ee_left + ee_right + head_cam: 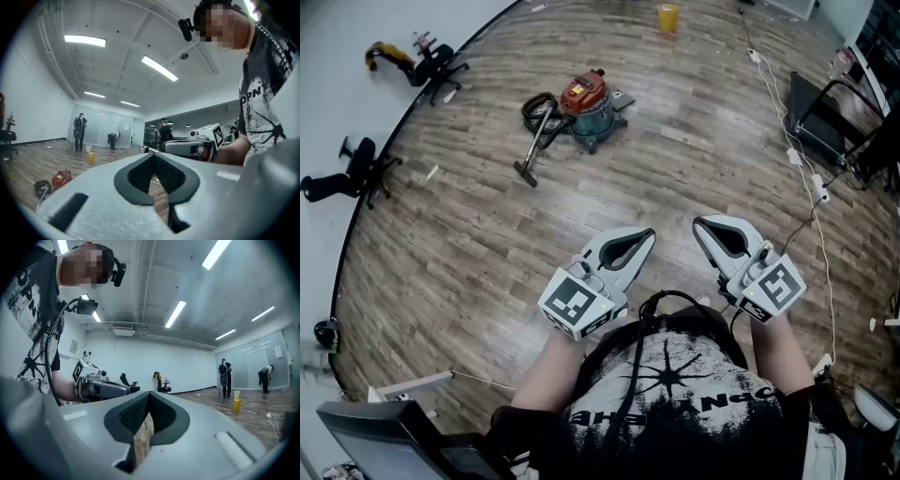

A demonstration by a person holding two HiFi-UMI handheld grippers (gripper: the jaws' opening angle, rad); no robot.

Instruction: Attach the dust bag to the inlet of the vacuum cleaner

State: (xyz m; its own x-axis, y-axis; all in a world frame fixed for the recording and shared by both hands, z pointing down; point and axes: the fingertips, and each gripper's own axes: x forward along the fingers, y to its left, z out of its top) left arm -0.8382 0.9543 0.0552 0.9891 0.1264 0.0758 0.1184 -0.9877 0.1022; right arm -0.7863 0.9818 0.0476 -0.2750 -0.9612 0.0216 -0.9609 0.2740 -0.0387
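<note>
The left tool and right tool are held level, closed on nothing, as the vacuum cleaner lies well ahead, unreached

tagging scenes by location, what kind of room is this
Probably a large open-plan office or lab hall: wood-plank floor, office chairs by the wall, glass partition, strip ceiling lights.

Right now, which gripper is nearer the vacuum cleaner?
Left, narrowly. The left gripper is well short of the vacuum cleaner, which stands ahead and slightly leftward on the floor. The right gripper is beside the left one, farther to the right.
</note>
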